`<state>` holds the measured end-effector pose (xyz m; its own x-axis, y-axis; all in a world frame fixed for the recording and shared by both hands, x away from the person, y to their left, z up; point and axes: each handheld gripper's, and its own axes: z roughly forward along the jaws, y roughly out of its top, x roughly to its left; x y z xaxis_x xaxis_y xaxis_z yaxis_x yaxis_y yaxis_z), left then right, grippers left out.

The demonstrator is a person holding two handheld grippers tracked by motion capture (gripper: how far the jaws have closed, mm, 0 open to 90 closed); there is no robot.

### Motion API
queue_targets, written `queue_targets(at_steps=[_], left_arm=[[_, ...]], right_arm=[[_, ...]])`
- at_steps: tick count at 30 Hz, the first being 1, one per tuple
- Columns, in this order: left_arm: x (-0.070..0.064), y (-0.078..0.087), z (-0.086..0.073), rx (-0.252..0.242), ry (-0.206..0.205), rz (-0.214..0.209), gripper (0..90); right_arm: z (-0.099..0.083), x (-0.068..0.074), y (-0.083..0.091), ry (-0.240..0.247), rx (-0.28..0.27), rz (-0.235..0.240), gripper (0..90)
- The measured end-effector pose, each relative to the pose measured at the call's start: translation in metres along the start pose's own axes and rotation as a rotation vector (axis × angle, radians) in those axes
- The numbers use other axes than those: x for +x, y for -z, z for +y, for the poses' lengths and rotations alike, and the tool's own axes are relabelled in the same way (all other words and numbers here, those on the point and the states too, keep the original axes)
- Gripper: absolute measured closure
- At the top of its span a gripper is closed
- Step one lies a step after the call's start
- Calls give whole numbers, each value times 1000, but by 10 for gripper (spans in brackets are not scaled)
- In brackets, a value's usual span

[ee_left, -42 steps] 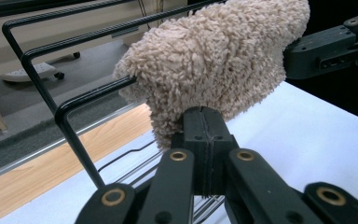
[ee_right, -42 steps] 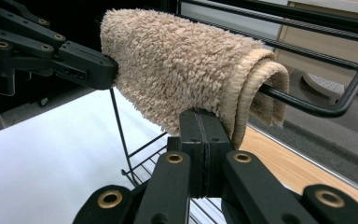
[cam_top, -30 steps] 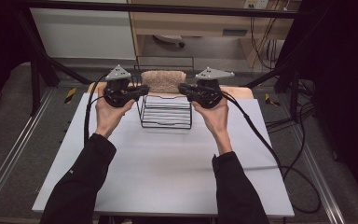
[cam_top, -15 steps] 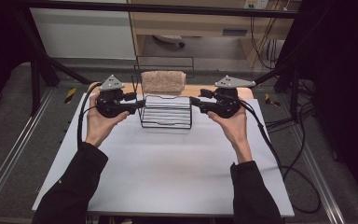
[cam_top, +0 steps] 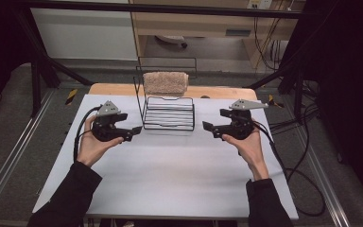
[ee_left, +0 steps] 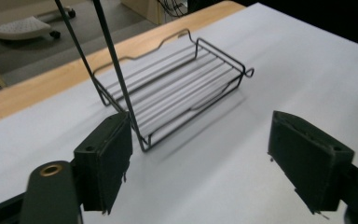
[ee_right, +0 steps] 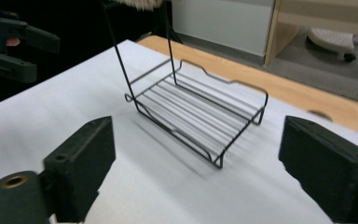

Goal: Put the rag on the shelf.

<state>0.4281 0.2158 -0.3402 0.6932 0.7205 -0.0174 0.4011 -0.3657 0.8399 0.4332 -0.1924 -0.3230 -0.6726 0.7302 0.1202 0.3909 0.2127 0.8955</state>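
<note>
Both grippers have drawn back and outward from the wire rack since the earlier frames: a second ago they flanked the folded towel at the rack's top bar, half a second ago they had parted to the rack's two sides, and now they sit lower and wider, nearer the person than the rack. The towel (cam_top: 165,82) has stayed draped over the rack's upper rail. Judgement: the hanging step looks finished and this is the retreat after release.

Left gripper (cam_top: 133,131): jaws wide open, holding nothing; in the left gripper view the gap between them frames bare desk, with the rack's near corner just above the left jaw.

Right gripper (cam_top: 209,126): jaws likewise spread wide and empty; in the right gripper view the wire rack (ee_right: 198,114) lies ahead of and between the jaws, apart from both.

Wire rack (cam_top: 168,112): stands upright at the far middle of the desk (cam_top: 170,179), its flat slatted shelf low, two thin uprights rising at the back to the rail that carries the towel. Each gripper is to one side of the rack, touching neither rack nor towel.

Nothing else lies on the white sheet near the rack.
</note>
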Motion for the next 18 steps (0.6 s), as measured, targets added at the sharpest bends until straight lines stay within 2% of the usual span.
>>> queue_targets(at_steps=[5, 10, 13, 18], left_arm=[[-1, 0, -27, 26, 7, -7, 190], [-3, 2, -49, 30, 23, -8, 171], [-4, 4, -61, 27, 26, 9, 134], [-4, 7, -79, 26, 49, -7, 130]], right_arm=[[-25, -5, 0, -8, 21, 15, 52], [-50, -8, 1, -28, 51, 16, 22], [-64, -9, 3, -39, 72, 16, 11], [-87, -12, 6, -49, 119, 25, 7]])
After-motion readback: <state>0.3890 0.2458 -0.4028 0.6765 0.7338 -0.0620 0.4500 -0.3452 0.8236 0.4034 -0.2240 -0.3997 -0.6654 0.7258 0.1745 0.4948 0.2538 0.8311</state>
